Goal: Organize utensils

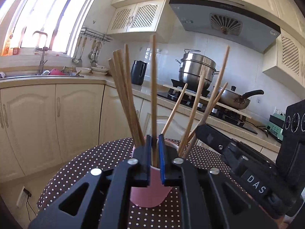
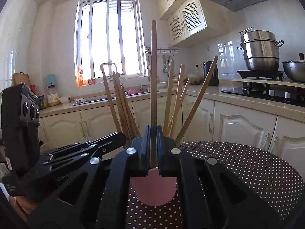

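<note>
My right tool (image 2: 153, 133) squeezes one chopstick (image 2: 153, 76) over the pink cup (image 2: 154, 190); my left tool (image 1: 154, 139), at 9 o'clock, is open around another chopstick (image 1: 153, 85). "DAS" shows.

White letters "DAS" on the black right gripper (image 1: 255, 184) at the near right of the left view, "GenRob" partly readable on the black arm of the left gripper (image 2: 64, 178) at the near left of the right view

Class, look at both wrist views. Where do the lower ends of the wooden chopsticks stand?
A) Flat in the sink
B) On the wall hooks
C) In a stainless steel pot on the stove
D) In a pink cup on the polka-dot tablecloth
D: the chopsticks fan out of the pink cup standing on the dotted tablecloth.
</note>
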A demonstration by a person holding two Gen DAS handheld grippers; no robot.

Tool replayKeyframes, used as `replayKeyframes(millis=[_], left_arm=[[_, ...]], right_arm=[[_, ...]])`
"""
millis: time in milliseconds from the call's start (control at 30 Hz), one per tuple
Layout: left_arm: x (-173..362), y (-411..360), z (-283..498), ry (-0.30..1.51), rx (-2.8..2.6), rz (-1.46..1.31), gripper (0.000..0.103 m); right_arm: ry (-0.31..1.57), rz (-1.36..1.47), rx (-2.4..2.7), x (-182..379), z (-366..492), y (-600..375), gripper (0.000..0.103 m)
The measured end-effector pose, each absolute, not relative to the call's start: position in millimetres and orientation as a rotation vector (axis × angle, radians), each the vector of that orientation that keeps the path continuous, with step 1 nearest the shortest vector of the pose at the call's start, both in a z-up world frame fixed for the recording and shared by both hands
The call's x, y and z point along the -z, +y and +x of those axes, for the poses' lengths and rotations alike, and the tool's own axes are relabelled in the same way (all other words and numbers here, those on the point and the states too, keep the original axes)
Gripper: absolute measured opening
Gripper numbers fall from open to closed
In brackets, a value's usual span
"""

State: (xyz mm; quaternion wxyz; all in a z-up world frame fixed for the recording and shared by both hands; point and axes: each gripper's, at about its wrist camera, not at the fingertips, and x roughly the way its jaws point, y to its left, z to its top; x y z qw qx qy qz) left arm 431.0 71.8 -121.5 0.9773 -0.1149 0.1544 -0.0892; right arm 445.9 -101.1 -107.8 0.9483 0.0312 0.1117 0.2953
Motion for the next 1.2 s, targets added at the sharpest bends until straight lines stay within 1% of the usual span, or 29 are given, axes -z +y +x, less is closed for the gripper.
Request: replayKeyframes(millis=[33, 67, 100, 133, 167, 200, 233, 333, 400, 500, 533, 600, 667, 733, 767, 933, 1067, 1200], left_arm=[[120.8, 73.6, 428.9, 0.311, 0.177, -0.236, 0.031], [120.2, 74.7, 425.4, 0.309, 0.173, -0.234, 0.031], [119.1, 74.6, 422.9, 0.311, 0.171, -0.228, 0.031], [117.9, 74.2, 421.1, 0.316, 0.17, -0.222, 0.031], [116.8, 74.2, 418.3, 0.32, 0.168, -0.216, 0.032], [115.6, 74.4, 414.4, 0.322, 0.162, -0.212, 0.037], [113.8, 74.5, 410.4, 0.326, 0.147, -0.206, 0.046], [106.2, 76.7, 395.4, 0.323, 0.117, -0.204, 0.056], [98.4, 77.7, 380.9, 0.321, 0.086, -0.191, 0.059], [83.8, 77.6, 353.6, 0.299, 0.057, -0.175, 0.068], [77.9, 76.6, 341.9, 0.29, 0.05, -0.168, 0.068], [66.7, 73.3, 319.6, 0.279, 0.054, -0.147, 0.07], [56.2, 68.5, 294.5, 0.264, 0.049, -0.125, 0.074], [47.7, 63.5, 269.9, 0.243, 0.041, -0.113, 0.082], [43.3, 60.7, 255.4, 0.225, 0.041, -0.108, 0.083], [23.7, 46.9, 197.1, 0.169, 0.021, -0.06, 0.087], [11.3, 35.0, 154.6, 0.13, 0.013, -0.006, 0.087], [3.3, 26.5, 125.1, 0.114, 0.01, 0.005, 0.087]], right_arm=[[0.237, 0.069, -0.597, 107.6, 445.4, -101.9, 0.008], [0.244, 0.076, -0.592, 107.4, 443.7, -102.8, 0.012], [0.244, 0.082, -0.587, 107.2, 441.8, -104.2, 0.023], [0.236, 0.09, -0.578, 105.8, 438.2, -107.0, 0.032], [0.226, 0.102, -0.571, 104.4, 434.1, -110.2, 0.054], [0.218, 0.109, -0.572, 101.9, 429.8, -113.2, 0.056], [0.22, 0.106, -0.57, 99.2, 426.3, -114.6, 0.056], [0.222, 0.109, -0.553, 91.3, 411.4, -122.5, 0.056], [0.219, 0.125, -0.542, 84.6, 400.1, -129.2, 0.056], [0.239, 0.143, -0.507, 71.1, 374.5, -141.6, 0.056], [0.242, 0.14, -0.496, 66.7, 364.7, -144.0, 0.058], [0.246, 0.116, -0.475, 57.7, 342.7, -147.0, 0.067], [0.239, 0.088, -0.468, 50.1, 317.6, -147.8, 0.071], [0.235, 0.055, -0.451, 42.8, 290.4, -146.4, 0.077], [0.233, 0.042, -0.447, 39.8, 280.4, -145.3, 0.08], [0.158, -0.006, -0.403, 22.1, 216.0, -148.4, 0.083], [0.082, -0.039, -0.345, 11.4, 170.9, -155.0, 0.088], [0.057, -0.045, -0.32, 7.1, 139.1, -161.5, 0.089]])
